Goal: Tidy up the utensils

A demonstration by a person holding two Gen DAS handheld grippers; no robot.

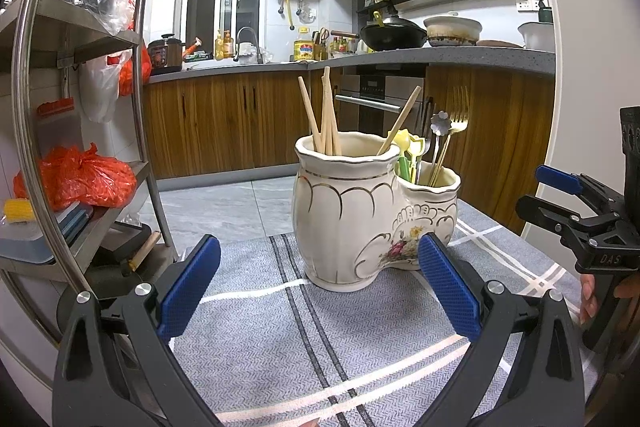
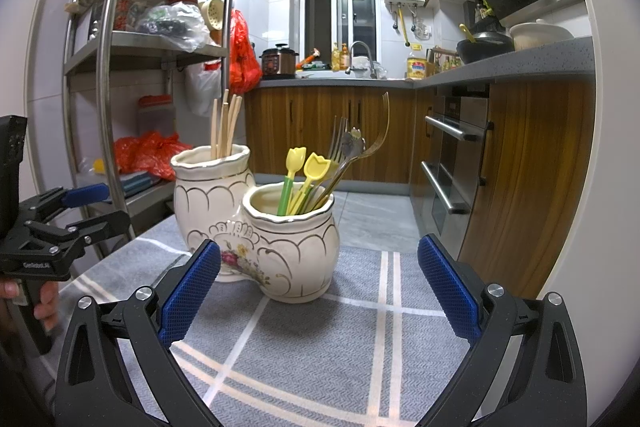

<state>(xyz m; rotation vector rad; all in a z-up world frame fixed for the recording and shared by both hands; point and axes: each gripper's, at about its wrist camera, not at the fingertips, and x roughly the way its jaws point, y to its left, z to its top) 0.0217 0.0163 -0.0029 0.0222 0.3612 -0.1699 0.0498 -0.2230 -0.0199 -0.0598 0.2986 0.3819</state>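
Observation:
A cream ceramic double-pot holder (image 1: 352,211) stands on a grey striped cloth (image 1: 280,347); it also shows in the right wrist view (image 2: 280,247). Its tall pot holds wooden chopsticks (image 1: 326,115) (image 2: 226,125). Its low pot holds yellow tulip-topped spoons (image 2: 306,167), a gold fork (image 1: 460,115) (image 2: 382,131) and a flower-head spoon (image 1: 440,125). My left gripper (image 1: 320,279) is open and empty, just before the holder. My right gripper (image 2: 318,283) is open and empty, also near the holder. Each gripper shows at the edge of the other's view, the right one (image 1: 560,203) and the left one (image 2: 86,209).
A steel shelf rack (image 1: 132,39) with bags and boxes stands left of the table. Wooden kitchen cabinets (image 1: 224,123), an oven (image 2: 456,163) and a counter with pots lie beyond. The cloth (image 2: 320,347) covers the table in front of the holder.

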